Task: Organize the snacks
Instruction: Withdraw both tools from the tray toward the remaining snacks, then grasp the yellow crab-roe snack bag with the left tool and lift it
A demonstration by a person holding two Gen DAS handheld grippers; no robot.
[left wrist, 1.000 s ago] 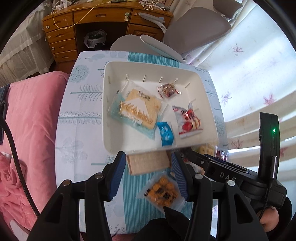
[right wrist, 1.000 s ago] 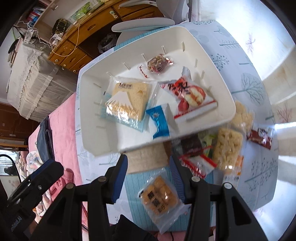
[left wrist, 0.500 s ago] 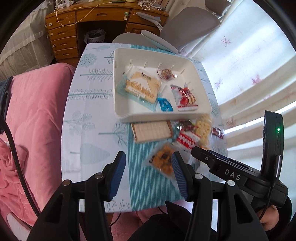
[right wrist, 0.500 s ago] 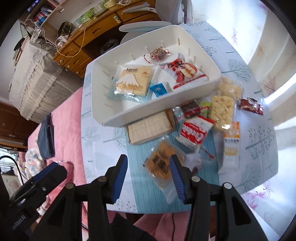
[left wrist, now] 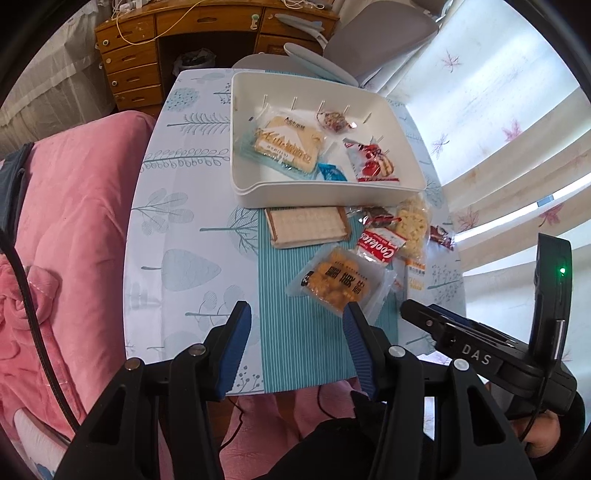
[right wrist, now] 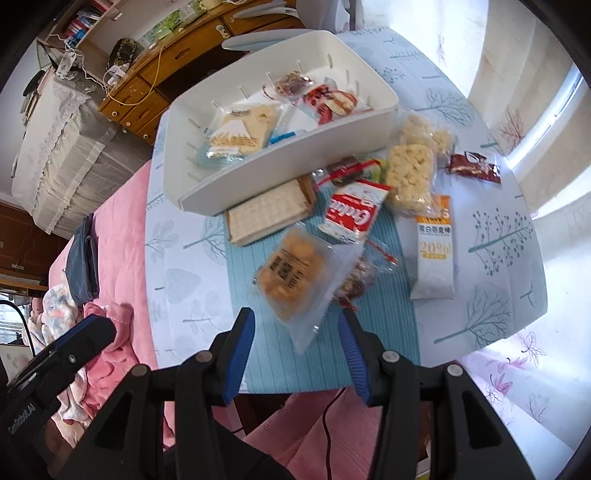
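Note:
A white tray (left wrist: 325, 192) (right wrist: 280, 173) on the table holds several snack packets, among them a large cracker pack (left wrist: 286, 146). In front of it lie loose snacks: a wafer pack (left wrist: 308, 227) (right wrist: 267, 216), a clear bag of orange cookies (left wrist: 338, 282) (right wrist: 291, 273), a red-and-white Cooleies packet (left wrist: 380, 245) (right wrist: 354, 214), a puffed-rice pack (right wrist: 410, 177), a protein bar (right wrist: 434, 247) and a dark red packet (right wrist: 474, 168). My left gripper (left wrist: 295, 323) is open and empty, held back over the table's near edge. My right gripper (right wrist: 295, 328) is open and empty, just short of the cookie bag.
The table has a leaf-print cloth with a teal striped runner (left wrist: 295, 332). A pink blanket (left wrist: 70, 236) lies to the left. A wooden desk (left wrist: 155, 44) and a grey chair (left wrist: 376, 33) stand beyond the table. Curtains hang at the right.
Both grippers have pulled back from the tray toward the table's near edge, so more of the table and the loose snacks shows. Both stayed open and empty.

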